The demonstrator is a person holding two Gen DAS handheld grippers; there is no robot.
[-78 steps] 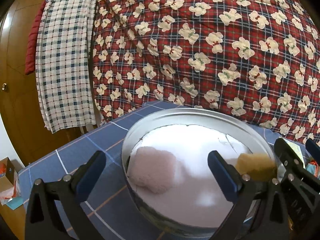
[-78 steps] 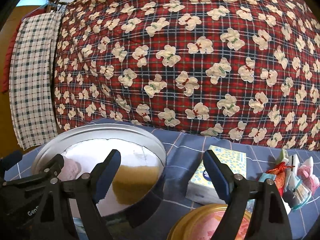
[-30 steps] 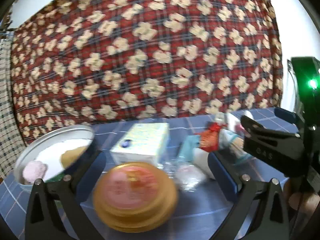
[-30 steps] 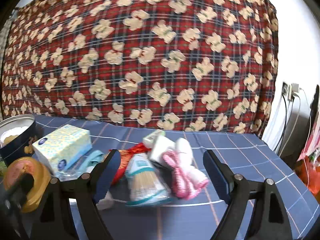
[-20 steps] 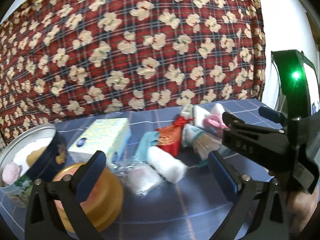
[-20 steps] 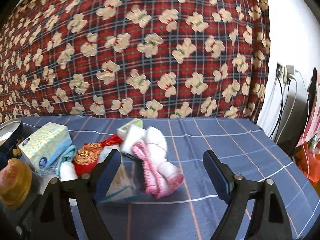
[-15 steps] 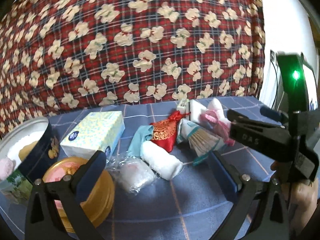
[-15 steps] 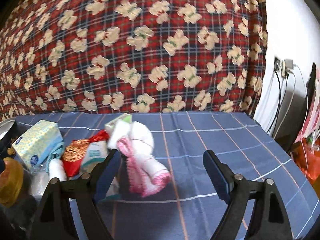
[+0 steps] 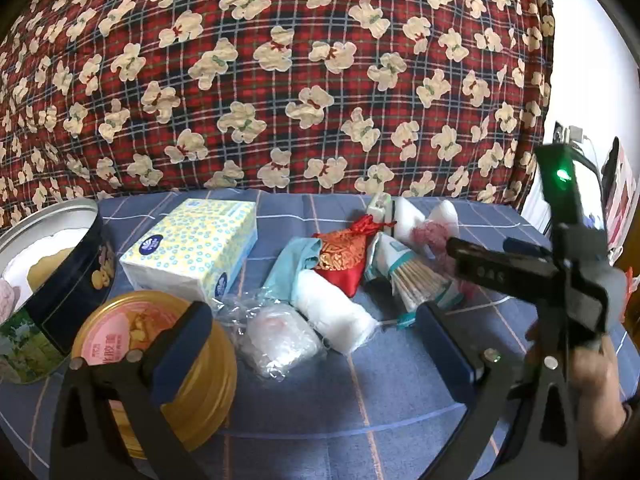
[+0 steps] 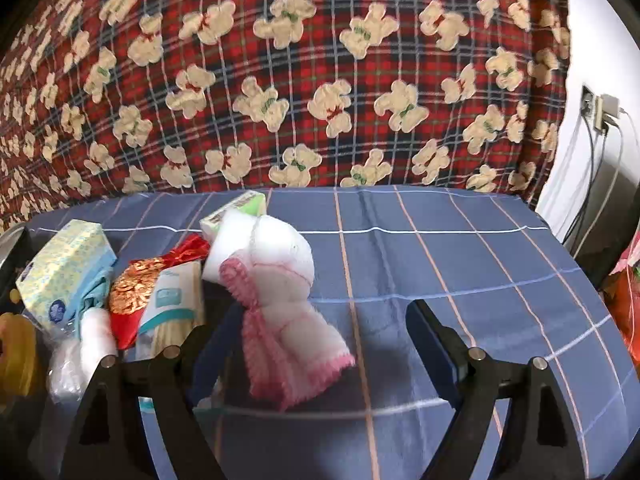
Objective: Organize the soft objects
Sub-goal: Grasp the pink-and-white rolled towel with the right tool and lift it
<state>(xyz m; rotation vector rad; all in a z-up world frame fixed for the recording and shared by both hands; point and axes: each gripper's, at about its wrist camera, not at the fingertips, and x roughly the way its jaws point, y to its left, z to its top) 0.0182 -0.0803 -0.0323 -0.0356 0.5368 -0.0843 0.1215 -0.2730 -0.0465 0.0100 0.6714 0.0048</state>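
Both grippers swung from tin to pile; right gripper, wide open and empty, frames pink-edged cloth at 12 o'clock for grasping.

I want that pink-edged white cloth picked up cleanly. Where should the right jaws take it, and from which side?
Judging by its pose, grip the pink-edged cloth across its narrow middle, between the rounded white top and the flared pink hem. Come from the near, open side, over bare tablecloth; the other items crowd its left. The right gripper is open.
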